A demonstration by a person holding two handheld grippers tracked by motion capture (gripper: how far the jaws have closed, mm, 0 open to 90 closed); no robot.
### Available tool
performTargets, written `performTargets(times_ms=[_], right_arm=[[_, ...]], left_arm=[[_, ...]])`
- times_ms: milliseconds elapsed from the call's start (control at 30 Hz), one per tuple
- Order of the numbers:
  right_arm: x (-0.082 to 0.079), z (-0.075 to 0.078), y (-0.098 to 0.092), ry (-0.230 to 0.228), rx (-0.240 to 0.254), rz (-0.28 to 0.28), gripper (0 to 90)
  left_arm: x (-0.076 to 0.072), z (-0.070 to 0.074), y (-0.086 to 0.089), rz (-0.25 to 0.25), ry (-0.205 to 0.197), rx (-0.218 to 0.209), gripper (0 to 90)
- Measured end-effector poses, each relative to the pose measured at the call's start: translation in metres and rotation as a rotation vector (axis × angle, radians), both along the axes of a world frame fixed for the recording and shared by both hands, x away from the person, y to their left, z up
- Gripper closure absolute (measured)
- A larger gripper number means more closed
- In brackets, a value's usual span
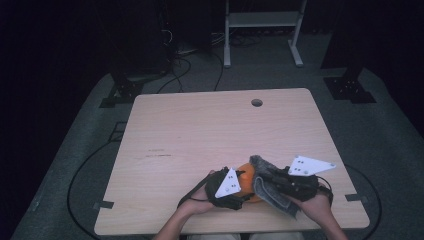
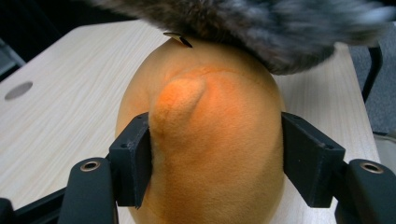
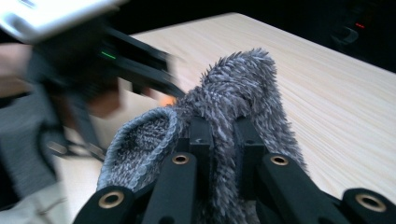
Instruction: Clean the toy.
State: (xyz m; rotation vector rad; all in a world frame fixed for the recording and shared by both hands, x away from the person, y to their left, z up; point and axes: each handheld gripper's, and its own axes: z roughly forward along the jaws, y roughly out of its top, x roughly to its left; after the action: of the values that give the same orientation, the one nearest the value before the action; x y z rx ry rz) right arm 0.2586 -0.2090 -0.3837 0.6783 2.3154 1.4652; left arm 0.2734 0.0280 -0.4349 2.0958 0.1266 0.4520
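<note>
One orange plush toy (image 2: 210,140) sits clamped in the left gripper (image 2: 215,154); right gripper (image 3: 219,135) pinches one grey fuzzy cloth (image 3: 243,79) draped against the toy.

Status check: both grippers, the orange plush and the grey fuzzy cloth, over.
Left gripper clamped on orange plush. Right gripper shut on grey fuzzy cloth, draped over plush top. Table around them bare.
</note>
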Motion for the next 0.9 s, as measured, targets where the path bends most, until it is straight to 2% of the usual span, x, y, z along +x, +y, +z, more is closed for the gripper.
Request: performTargets(times_ms=[100, 233, 300, 333, 400, 433, 467, 533, 633, 733, 767, 867, 900], right_arm=[[-0.001, -0.003, 0.015, -0.009, -0.057, 0.022, 80.2], [0.01, -0.014, 0.002, 0.036, -0.016, -0.017, 80.2], [0.015, -0.018, -0.008, 0.063, 0.005, -0.058, 80.2], [0.016, -0.021, -0.012, 0.076, 0.023, -0.069, 80.3], [0.016, -0.022, -0.01, 0.087, 0.038, -0.07, 80.2], [0.015, -0.022, -0.008, 0.084, 0.039, -0.058, 80.2], [0.015, -0.021, -0.007, 0.087, 0.046, -0.046, 80.2], [0.017, -0.022, -0.008, 0.087, 0.053, -0.041, 80.2], [0.021, -0.028, -0.016, 0.106, 0.076, -0.057, 80.2], [0.026, -0.036, -0.024, 0.128, 0.087, -0.085, 80.2], [0.027, -0.037, -0.026, 0.138, 0.088, -0.094, 80.2], [0.027, -0.039, -0.026, 0.142, 0.086, -0.113, 80.3], [0.027, -0.038, -0.024, 0.138, 0.078, -0.116, 80.2]], left_arm=[[-0.001, -0.001, 0.002, -0.012, -0.015, 0.033, 31.9], [0.003, -0.002, 0.008, -0.011, 0.014, 0.031, 32.2], [0.006, -0.001, 0.01, -0.007, 0.038, 0.011, 31.1], [0.007, 0.0, 0.01, -0.002, 0.057, -0.001, 26.4], [0.009, 0.003, 0.007, 0.029, 0.116, -0.053, 17.4], [0.01, 0.003, 0.006, 0.035, 0.122, -0.063, 16.7], [0.01, 0.003, 0.006, 0.036, 0.114, -0.056, 16.9], [0.011, 0.003, 0.01, 0.026, 0.108, -0.06, 24.1], [0.012, 0.002, 0.015, 0.023, 0.105, -0.045, 29.3], [0.016, 0.003, 0.022, 0.04, 0.108, -0.037, 29.5], [0.018, 0.004, 0.024, 0.051, 0.115, -0.043, 28.4], [0.024, 0.005, 0.026, 0.077, 0.194, -0.117, 16.1], [0.024, 0.005, 0.025, 0.08, 0.202, -0.121, 15.0]])
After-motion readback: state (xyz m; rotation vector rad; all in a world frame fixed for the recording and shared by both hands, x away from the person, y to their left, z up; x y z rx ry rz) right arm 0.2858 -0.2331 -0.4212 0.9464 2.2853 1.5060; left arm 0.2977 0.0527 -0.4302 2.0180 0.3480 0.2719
